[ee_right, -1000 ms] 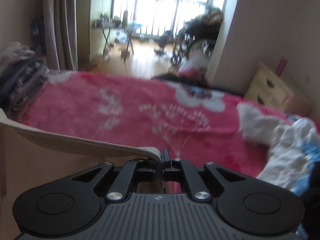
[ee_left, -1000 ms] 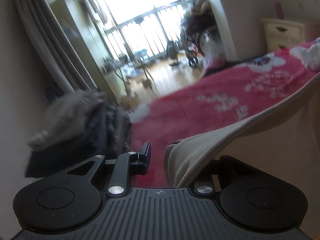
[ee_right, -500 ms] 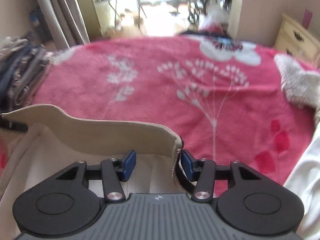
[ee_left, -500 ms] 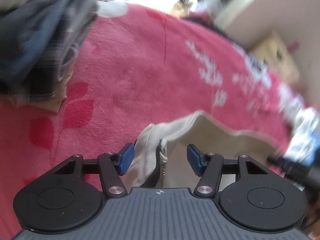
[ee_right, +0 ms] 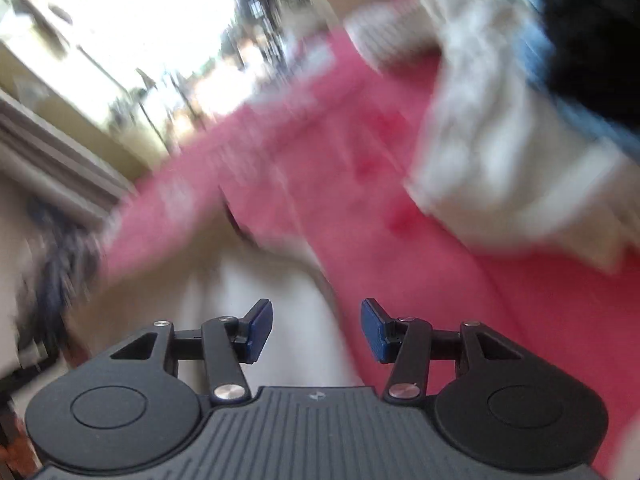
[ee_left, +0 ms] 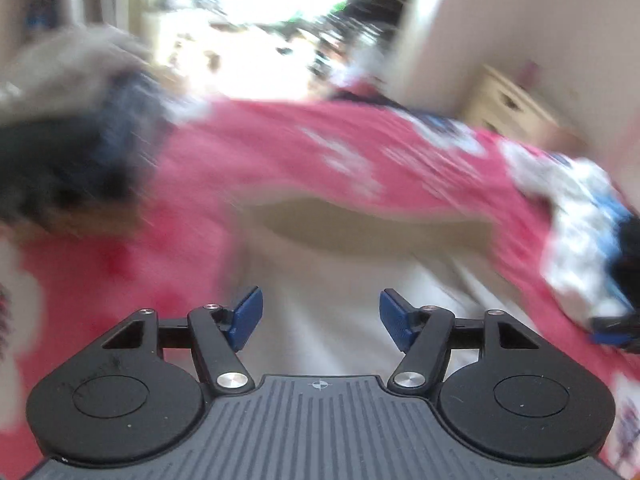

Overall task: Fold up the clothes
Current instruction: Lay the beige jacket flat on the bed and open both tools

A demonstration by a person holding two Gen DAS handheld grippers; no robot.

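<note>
One beige garment [ee_left: 360, 264] lies on the red floral blanket [ee_left: 280, 152], filling the centre of the left wrist view from 12 o'clock of the tongs outward; in the right wrist view the same garment [ee_right: 260, 288] sits at 11 o'clock of the tongs. Two grippers are present. The left gripper [ee_left: 321, 316] has its blue pads [ee_left: 248, 316] spread and still widening, with nothing pressed between them; the cloth lies beyond and below the gap. The right gripper [ee_right: 317, 330] also stands released, its pads [ee_right: 260, 330] apart and clear of the fabric. One stack of dark folded clothes [ee_left: 68, 148] sits at 10 o'clock in the left view. One loose heap of white, blue and black laundry [ee_right: 520, 120] sits at 2 o'clock in the right view and at 3 o'clock in the left view [ee_left: 580, 232]. One cream dresser [ee_left: 516, 108] stands against the wall at 2 o'clock. Both views are heavily motion-blurred. Compared with one second earlier, both tongs then clamped an edge of the garment and held it lifted; both have since let go and the garment rests flat on the blanket.
</note>
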